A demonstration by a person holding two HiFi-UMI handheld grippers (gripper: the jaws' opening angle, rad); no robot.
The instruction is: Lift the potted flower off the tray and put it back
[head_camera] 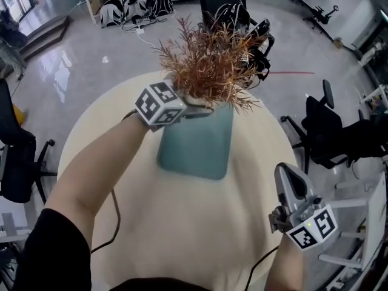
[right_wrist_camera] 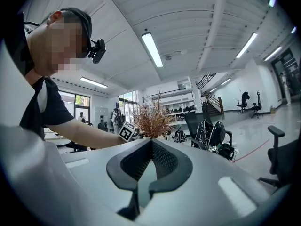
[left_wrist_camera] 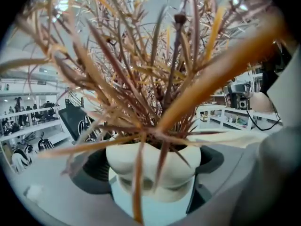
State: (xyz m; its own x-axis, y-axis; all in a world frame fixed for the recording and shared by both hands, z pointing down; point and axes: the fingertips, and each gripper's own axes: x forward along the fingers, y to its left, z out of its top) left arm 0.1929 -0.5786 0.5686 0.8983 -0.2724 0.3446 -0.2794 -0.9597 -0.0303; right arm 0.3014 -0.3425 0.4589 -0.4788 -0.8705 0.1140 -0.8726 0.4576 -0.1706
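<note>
The potted flower [head_camera: 209,65] has spiky brown-orange leaves in a white pot [left_wrist_camera: 153,161]. It is over the far end of the teal tray [head_camera: 197,144] on the round table. My left gripper [head_camera: 201,106] is shut on the pot; in the left gripper view the gripper's [left_wrist_camera: 153,171] dark pads press the pot's sides. The pale tray surface shows just under the pot, and I cannot tell whether they touch. My right gripper [head_camera: 286,180] hovers over the table's near right edge, shut and empty, and in its own view the gripper's [right_wrist_camera: 150,145] jaws meet.
The cream round table [head_camera: 182,235] has a cable [head_camera: 115,223] trailing at its near left. Office chairs stand at the left [head_camera: 18,156] and right [head_camera: 327,126]. A black chair hung with cables [head_camera: 239,11] sits just behind the table.
</note>
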